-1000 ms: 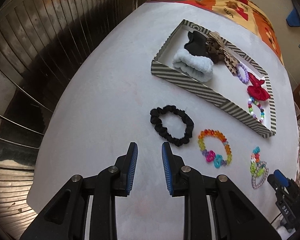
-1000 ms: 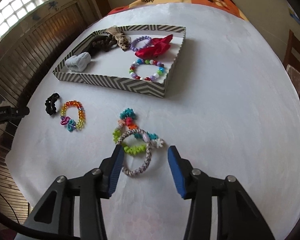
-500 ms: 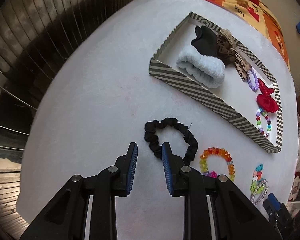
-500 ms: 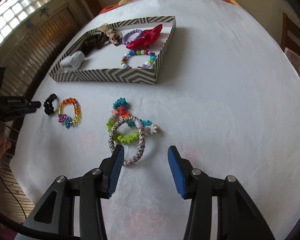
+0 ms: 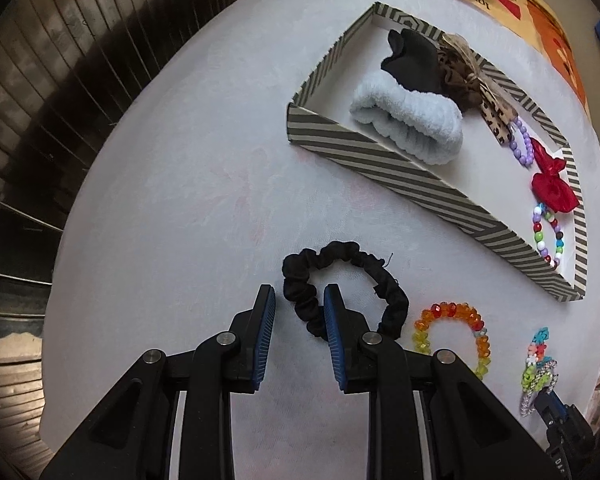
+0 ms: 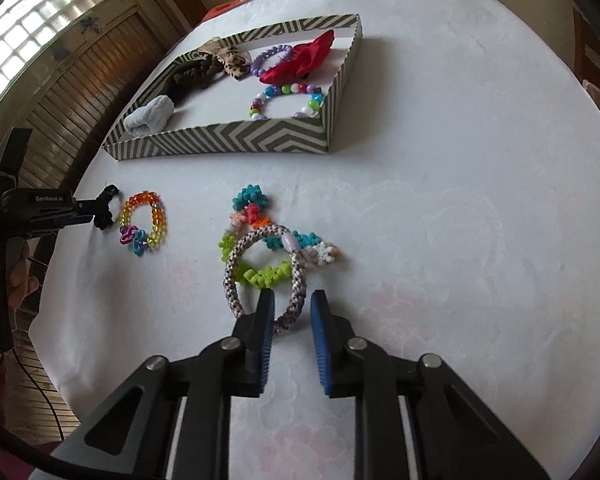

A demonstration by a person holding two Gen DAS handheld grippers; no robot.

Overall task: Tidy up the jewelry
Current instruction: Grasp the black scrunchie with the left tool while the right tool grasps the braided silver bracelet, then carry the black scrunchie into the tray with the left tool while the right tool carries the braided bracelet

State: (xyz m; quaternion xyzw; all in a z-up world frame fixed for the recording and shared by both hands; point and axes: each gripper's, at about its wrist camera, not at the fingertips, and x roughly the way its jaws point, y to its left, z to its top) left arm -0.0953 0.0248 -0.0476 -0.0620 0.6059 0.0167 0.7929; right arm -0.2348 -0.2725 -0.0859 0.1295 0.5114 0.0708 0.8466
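Observation:
A black scrunchie [image 5: 342,280] lies on the white table; my left gripper [image 5: 299,300] is open with the scrunchie's near-left band between its fingers. A rainbow bead bracelet [image 5: 452,334] lies to its right, also in the right wrist view [image 6: 144,220]. My right gripper [image 6: 292,306] is open but narrow, its fingers astride the near band of a speckled rope bracelet [image 6: 260,276], which lies over a colourful flower-bead bracelet [image 6: 260,236]. The striped box [image 6: 228,140] holds several hair ties and bracelets.
The table's left edge [image 5: 72,216] drops off beside dark wooden shutters. An orange patterned cloth [image 5: 540,4] lies beyond the box. The left gripper [image 6: 96,208] shows at the left of the right wrist view. A chair [image 6: 596,52] stands at the right.
My left gripper has moved forward and its fingers now straddle the scrunchie's band. My right gripper has moved forward over the rope bracelet and narrowed its jaws around the band.

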